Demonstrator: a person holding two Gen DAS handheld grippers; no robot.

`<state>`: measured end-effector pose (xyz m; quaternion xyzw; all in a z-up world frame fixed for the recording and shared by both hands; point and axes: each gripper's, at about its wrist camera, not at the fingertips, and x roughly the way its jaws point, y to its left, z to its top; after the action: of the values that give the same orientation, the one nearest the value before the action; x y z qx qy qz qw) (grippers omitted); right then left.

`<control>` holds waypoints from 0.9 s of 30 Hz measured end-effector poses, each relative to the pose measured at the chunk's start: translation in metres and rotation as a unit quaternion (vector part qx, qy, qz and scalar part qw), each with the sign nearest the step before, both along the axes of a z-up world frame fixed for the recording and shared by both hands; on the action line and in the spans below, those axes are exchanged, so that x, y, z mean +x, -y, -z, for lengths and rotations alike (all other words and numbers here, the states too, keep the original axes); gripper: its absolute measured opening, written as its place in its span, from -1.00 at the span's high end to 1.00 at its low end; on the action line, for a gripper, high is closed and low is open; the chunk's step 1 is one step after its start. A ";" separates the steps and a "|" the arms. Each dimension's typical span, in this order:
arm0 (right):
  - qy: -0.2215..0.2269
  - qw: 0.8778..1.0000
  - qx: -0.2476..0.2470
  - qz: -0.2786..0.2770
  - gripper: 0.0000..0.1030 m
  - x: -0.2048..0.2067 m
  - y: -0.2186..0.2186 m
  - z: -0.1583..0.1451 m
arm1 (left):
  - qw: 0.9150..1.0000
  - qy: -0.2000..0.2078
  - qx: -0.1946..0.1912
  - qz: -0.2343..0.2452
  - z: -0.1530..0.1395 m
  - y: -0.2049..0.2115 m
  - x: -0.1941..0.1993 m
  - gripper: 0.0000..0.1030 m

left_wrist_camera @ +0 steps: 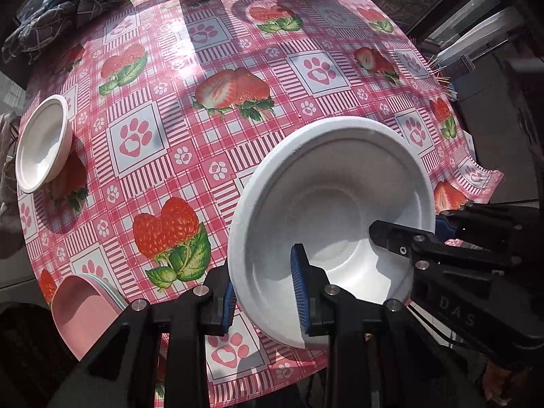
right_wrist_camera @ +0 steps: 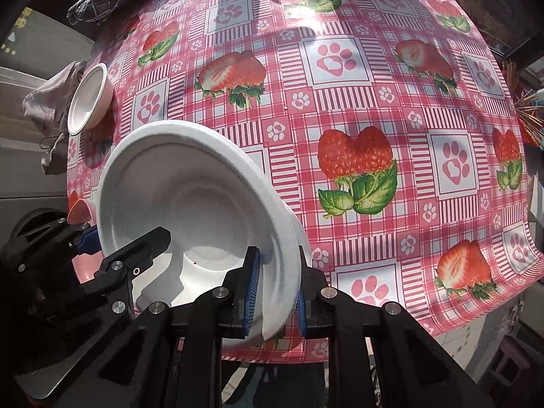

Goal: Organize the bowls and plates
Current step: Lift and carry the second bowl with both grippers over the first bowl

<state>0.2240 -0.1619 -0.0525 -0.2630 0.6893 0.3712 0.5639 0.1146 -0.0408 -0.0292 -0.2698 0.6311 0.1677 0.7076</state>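
Here, the letters "DAS" are legible on the black body of the right tool [left_wrist_camera: 391, 238] in the left wrist view. A large white foam bowl [left_wrist_camera: 326, 210], empty, is held tilted above the bench [left_wrist_camera: 210, 51], which wears a pink checked cloth printed with strawberries and paw prints. The left tool [left_wrist_camera: 263, 294] is clamped on the bowl's near rim, 1 blue pad inside the wall and 1 outside. The right tool grips the opposite rim in the same manner. A 2nd, smaller white bowl [left_wrist_camera: 42, 142], also empty, stands at the bench's left edge. A stack of pink plates [left_wrist_camera: 85, 309] lies at the near left corner.
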 end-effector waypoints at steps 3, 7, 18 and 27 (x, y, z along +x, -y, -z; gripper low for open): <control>0.002 1.000 -0.005 0.008 0.58 -0.003 0.008 0.002 | 1.000 -0.006 -0.004 0.011 0.004 0.008 -0.001 0.41; 0.003 1.000 -0.011 0.018 0.58 -0.004 0.016 0.006 | 1.000 -0.012 -0.007 0.025 0.009 0.017 0.000 0.41; 0.000 0.999 -0.024 0.026 0.58 -0.008 0.016 0.016 | 0.999 -0.023 -0.015 0.027 0.021 0.020 0.001 0.32; -0.012 0.999 -0.031 0.030 0.58 -0.010 0.018 0.027 | 1.000 -0.016 -0.016 0.020 0.024 0.021 0.001 -0.07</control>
<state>0.2143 -0.1802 -0.0800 -0.2552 0.7148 0.3351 0.5582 0.1156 -0.0618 -0.0536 -0.2655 0.6504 0.1473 0.6963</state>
